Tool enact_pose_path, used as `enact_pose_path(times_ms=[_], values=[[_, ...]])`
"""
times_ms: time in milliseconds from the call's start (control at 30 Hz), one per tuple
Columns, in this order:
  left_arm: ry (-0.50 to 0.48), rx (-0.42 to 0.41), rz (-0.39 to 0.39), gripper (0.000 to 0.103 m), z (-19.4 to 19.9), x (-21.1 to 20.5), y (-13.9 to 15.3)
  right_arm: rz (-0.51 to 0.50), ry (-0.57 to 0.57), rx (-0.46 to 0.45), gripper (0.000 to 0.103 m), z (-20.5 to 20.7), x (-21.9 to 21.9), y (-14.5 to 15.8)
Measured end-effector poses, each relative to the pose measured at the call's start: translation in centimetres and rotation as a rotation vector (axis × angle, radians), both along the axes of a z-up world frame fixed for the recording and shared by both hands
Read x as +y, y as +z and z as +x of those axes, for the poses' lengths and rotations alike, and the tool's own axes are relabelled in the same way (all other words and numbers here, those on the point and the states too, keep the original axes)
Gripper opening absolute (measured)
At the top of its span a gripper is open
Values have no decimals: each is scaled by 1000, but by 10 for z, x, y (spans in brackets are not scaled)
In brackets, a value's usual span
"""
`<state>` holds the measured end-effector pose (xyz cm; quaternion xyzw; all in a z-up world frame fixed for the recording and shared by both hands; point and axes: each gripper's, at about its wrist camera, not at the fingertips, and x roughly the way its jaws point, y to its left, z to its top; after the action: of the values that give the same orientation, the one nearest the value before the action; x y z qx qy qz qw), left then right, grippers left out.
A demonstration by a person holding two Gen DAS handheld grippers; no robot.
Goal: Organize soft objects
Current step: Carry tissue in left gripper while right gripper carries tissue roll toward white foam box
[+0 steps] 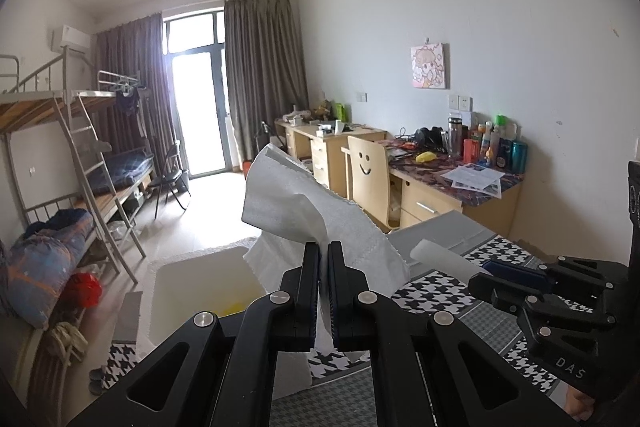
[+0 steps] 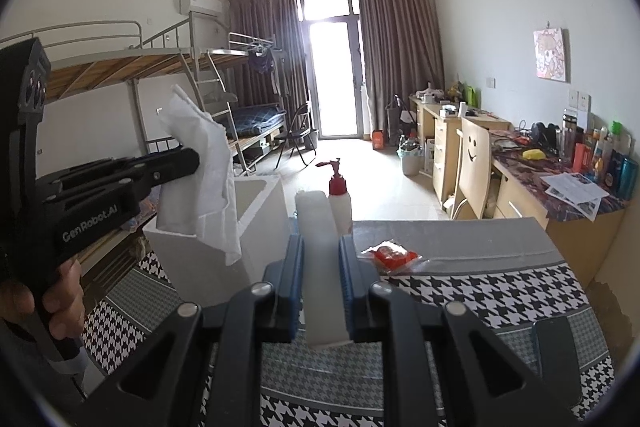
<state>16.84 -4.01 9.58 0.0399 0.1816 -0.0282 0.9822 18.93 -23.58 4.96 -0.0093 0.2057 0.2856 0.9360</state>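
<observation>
The left gripper (image 1: 324, 255) pinches a white tissue (image 1: 320, 211) above the table; the right gripper (image 2: 320, 251) clamps a pale foam block (image 2: 318, 227). Both look light and crushable, so hold near an edge. Beyond, a white bin (image 1: 200, 279) waits.

2 black two-finger grippers are seen: the left gripper (image 1: 324, 251) and the right gripper (image 2: 320, 247). 1 white crumpled paper towel (image 1: 304, 203) is counted, 1 translucent white plastic block (image 2: 320, 259), 1 white open-topped bin (image 1: 200, 279), 1 red-capped white pump bottle (image 2: 340, 199), 1 clear packet with red contents (image 2: 394, 255), and 1 houndstooth-patterned tablecloth (image 2: 480, 291).
</observation>
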Motion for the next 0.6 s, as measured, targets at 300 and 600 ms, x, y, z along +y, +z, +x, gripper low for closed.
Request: enact_pose_path(times_ms=[300,600], values=[[16,-13,-7,5,4,10,10,-8,7,-18,21,3,10,12],[56,-17,-13,5,11,20,17,-9,34,-34,21,9,22,18]])
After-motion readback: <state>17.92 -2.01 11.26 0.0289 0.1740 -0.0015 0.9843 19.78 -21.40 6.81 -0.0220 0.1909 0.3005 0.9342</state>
